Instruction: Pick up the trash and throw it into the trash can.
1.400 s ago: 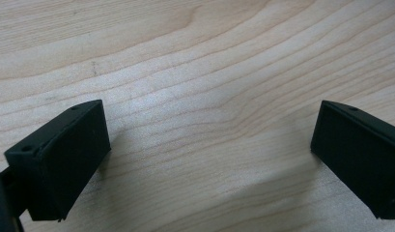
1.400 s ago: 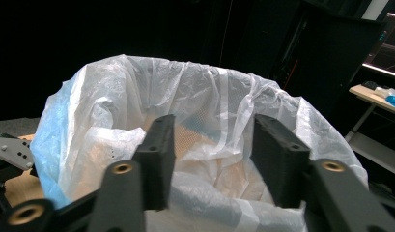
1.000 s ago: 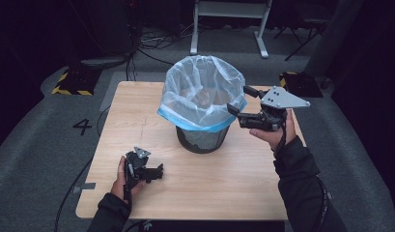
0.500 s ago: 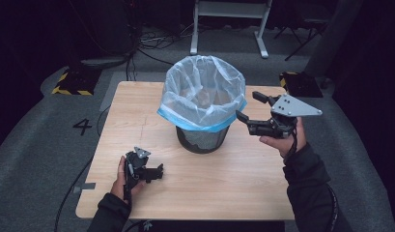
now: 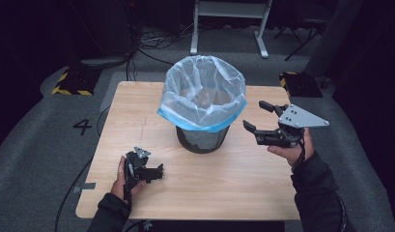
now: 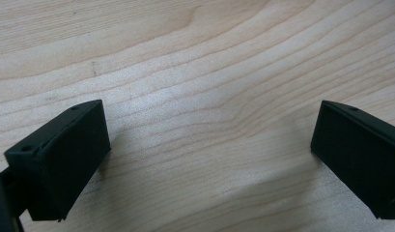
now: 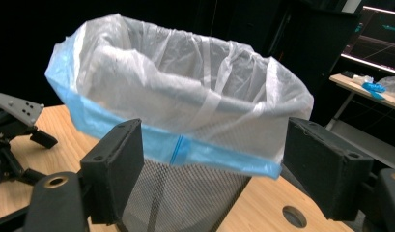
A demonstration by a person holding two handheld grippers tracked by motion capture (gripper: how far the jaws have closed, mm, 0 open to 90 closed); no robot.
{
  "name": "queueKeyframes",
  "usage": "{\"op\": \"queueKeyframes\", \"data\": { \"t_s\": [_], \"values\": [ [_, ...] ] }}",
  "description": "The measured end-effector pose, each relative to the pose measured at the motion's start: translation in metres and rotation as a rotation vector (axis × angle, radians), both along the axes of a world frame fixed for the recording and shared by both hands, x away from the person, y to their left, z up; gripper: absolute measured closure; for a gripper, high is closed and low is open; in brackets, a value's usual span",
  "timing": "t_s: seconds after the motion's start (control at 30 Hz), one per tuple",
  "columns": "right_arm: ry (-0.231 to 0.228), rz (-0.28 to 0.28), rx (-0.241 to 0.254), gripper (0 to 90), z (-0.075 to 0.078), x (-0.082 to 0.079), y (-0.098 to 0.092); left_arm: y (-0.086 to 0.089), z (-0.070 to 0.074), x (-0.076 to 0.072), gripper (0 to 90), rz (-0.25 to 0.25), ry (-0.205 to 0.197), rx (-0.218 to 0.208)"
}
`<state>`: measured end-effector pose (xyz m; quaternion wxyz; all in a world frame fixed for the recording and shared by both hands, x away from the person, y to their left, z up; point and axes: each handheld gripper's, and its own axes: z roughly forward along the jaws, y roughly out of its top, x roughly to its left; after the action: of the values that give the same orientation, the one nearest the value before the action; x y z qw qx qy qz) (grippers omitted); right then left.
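Mesh bin (image 5: 203,137) w/ clear, blue-edged liner (image 5: 203,92) stands upright mid counter (image 5: 243,179), toward the far edge. Right tongs (image 5: 260,117) hover just beside the bin's right side, jaws wide, holding nothing, aimed at the liner's blue edge. Left tongs (image 5: 158,173) sit low on the counter near the front-left, jaws wide, empty, well apart from the bin. Risks, as I judge: liner is thin & loose, so a pinch on the edge could tear it or pull it off the rim; bin looks light, so a sideways push w/o the left tongs bracing could tip or slide it.
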<state>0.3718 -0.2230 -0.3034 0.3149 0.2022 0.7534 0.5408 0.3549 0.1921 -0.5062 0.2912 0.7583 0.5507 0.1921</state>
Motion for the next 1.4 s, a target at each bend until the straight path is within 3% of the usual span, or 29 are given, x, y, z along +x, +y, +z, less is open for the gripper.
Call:
{"op": "queueKeyframes", "data": {
  "t_s": [0.47,0.77,0.87,0.93,1.0,1.07,1.1,1.17,1.23,1.27,1.4],
  "values": [
    [0.042,-0.009,-0.077,21.8,-0.030,-0.002,-0.006,0.000,0.000,0.000,0.4,0.000,0.000,0.000],
    [0.092,-0.005,-0.086,21.7,-0.052,-0.002,-0.013,0.000,0.000,0.000,0.4,0.001,0.001,-0.002],
    [0.126,-0.022,-0.094,21.7,-0.064,-0.002,-0.015,0.000,0.000,0.000,0.4,0.000,0.000,0.000],
    [0.133,-0.037,-0.129,21.7,-0.074,-0.001,-0.018,0.000,0.000,0.000,0.3,-0.001,-0.001,0.002],
    [0.185,-0.043,-0.151,21.7,-0.093,-0.002,-0.024,0.000,0.000,0.000,0.2,-0.002,-0.001,-0.007],
    [0.190,-0.046,-0.163,21.7,-0.096,-0.002,-0.026,0.000,0.000,0.000,0.2,-0.002,0.000,-0.005],
    [0.234,-0.053,-0.168,21.7,-0.111,-0.003,-0.030,0.000,0.000,0.000,0.2,-0.003,-0.001,-0.007],
    [0.239,-0.056,-0.185,21.7,-0.117,-0.002,-0.032,0.000,0.000,0.000,0.2,-0.003,-0.001,-0.007],
    [0.283,-0.073,-0.221,21.3,-0.134,-0.004,-0.040,0.000,0.000,0.000,0.2,-0.003,0.000,-0.006],
    [0.283,-0.073,-0.221,21.3,-0.134,-0.004,-0.040,0.000,0.000,0.000,0.2,-0.003,0.000,-0.006],
    [0.340,-0.083,-0.258,21.1,-0.159,-0.008,-0.053,0.000,0.000,0.000,0.2,-0.001,0.001,-0.003]
  ]
}}
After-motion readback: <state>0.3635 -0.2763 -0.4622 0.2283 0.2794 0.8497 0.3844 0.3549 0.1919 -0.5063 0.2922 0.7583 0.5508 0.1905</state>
